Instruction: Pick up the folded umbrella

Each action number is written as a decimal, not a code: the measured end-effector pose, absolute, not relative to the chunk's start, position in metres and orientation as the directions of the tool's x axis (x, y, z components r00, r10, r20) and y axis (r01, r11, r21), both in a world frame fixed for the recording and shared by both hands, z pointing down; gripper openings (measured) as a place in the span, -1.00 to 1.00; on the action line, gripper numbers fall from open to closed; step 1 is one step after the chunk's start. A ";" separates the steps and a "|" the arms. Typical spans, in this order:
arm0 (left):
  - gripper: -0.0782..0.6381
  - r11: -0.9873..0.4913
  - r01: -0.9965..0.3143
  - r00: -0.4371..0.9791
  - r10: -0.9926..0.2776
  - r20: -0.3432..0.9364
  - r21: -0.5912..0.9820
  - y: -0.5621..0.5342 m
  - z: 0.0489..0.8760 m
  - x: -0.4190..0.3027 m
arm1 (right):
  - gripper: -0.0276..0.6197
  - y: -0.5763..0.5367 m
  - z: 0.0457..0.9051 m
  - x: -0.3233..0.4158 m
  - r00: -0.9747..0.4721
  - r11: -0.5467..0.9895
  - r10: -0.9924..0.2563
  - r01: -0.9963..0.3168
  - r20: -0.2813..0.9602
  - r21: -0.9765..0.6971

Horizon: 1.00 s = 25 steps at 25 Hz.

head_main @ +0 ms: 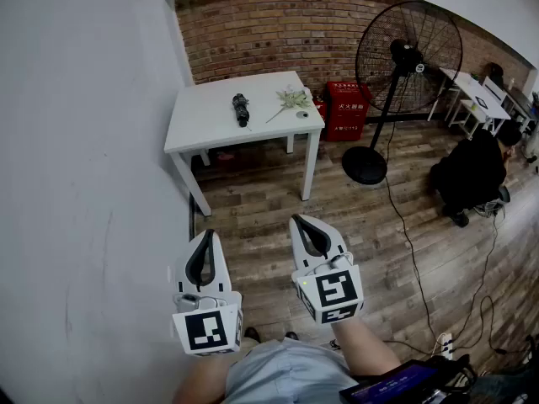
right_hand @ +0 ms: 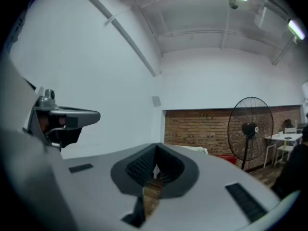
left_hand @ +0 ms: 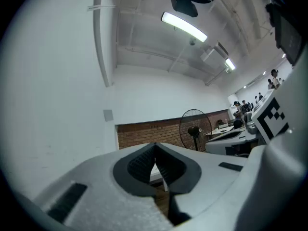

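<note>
Left hand-held gripper (head_main: pixel 205 237) and right hand-held gripper (head_main: pixel 301 223) clenched empty — folded umbrella (head_main: pixel 242 108) on table (head_main: pixel 202 118).

I hold my left gripper (head_main: pixel 205 236) and my right gripper (head_main: pixel 301 222) out in front of me. They are side by side and a little apart, both pointing away from my body and roughly level. The right one reaches slightly farther forward than the left. In each gripper view the two jaws meet at their tips, and the rounded hollow between the dark ribbed pads (left_hand: pixel 139 165) has nothing caught in it. The left marker cube (head_main: pixel 208 330) sits close to my body. The right marker cube (head_main: pixel 335 293) sits just ahead of my bare right forearm (head_main: pixel 364 353).
</note>
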<state>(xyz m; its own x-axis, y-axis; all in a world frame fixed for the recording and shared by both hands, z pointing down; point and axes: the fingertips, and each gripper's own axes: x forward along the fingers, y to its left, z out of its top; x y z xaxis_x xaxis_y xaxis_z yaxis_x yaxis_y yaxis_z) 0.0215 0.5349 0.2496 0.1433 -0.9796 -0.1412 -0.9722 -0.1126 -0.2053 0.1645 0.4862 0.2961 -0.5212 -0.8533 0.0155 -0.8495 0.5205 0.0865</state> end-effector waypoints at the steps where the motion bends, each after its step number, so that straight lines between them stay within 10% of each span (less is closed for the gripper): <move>1: -0.76 -0.113 -0.972 0.143 -0.980 -0.141 -0.205 0.534 0.250 0.022 | -0.91 0.486 0.296 0.165 -0.522 0.521 -0.853 -0.849 0.015 0.087; 11: -0.76 -0.119 -0.973 0.148 -0.980 -0.133 -0.199 0.529 0.254 0.031 | -0.90 0.483 0.296 0.173 -0.541 0.541 -0.841 -0.840 0.004 0.049; 14: -0.76 -0.118 -0.973 0.145 -0.981 -0.130 -0.196 0.529 0.256 0.031 | -0.12 0.484 0.299 0.166 -0.588 0.588 -0.809 -0.808 0.012 0.019; 25: -0.76 -0.100 -0.975 0.121 -0.988 -0.098 -0.197 0.516 0.265 0.021 | -0.03 0.467 0.307 0.171 -0.559 0.560 -0.829 -0.828 0.021 0.026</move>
<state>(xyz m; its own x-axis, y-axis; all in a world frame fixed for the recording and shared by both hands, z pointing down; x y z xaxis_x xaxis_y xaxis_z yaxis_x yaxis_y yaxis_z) 0.0211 0.5165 0.2650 0.1211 -0.9878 -0.0978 -0.9752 -0.1000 -0.1974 0.1705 0.4671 0.3070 -0.5591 -0.8288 0.0206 -0.8284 0.5595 0.0262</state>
